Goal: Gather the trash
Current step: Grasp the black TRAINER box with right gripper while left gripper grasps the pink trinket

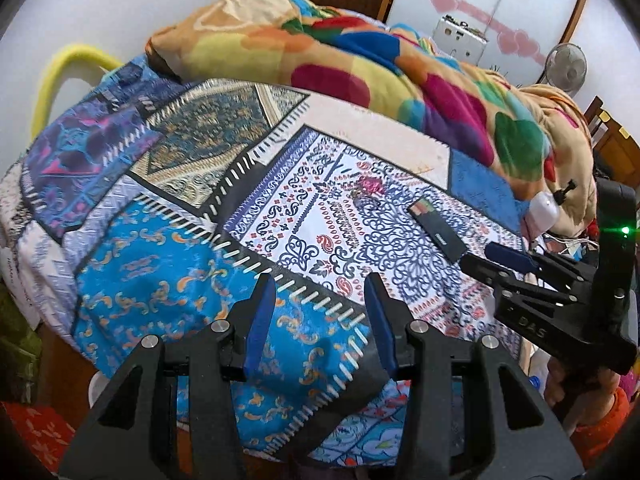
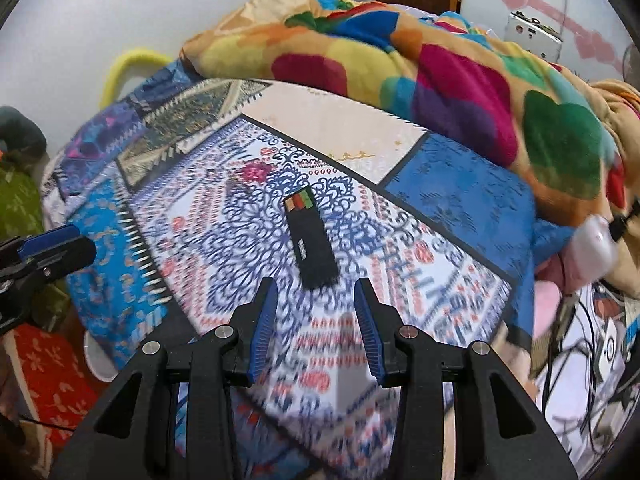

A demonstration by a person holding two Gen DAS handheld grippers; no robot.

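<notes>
A black flat packet (image 2: 310,240) with red, orange and green stripes at one end lies on the patterned bedsheet (image 2: 440,280), just ahead of my right gripper (image 2: 316,292). That gripper hangs open above the sheet with nothing between its blue pads. Farther back lies a small crumpled pink wrapper (image 2: 256,172). In the left wrist view the packet (image 1: 436,228) and the pink wrapper (image 1: 368,188) lie ahead and to the right. My left gripper (image 1: 320,292) is open and empty over the blue patch near the bed's edge. The right gripper (image 1: 486,254) comes in from the right, close to the packet.
A bulky multicoloured blanket (image 1: 360,52) is heaped along the far side of the bed. A yellow padded hoop (image 1: 56,76) stands at the back left. Cables and a white gadget (image 2: 596,240) crowd the right side. A red mat (image 2: 48,372) and a white tub (image 2: 98,360) lie below the bed's edge.
</notes>
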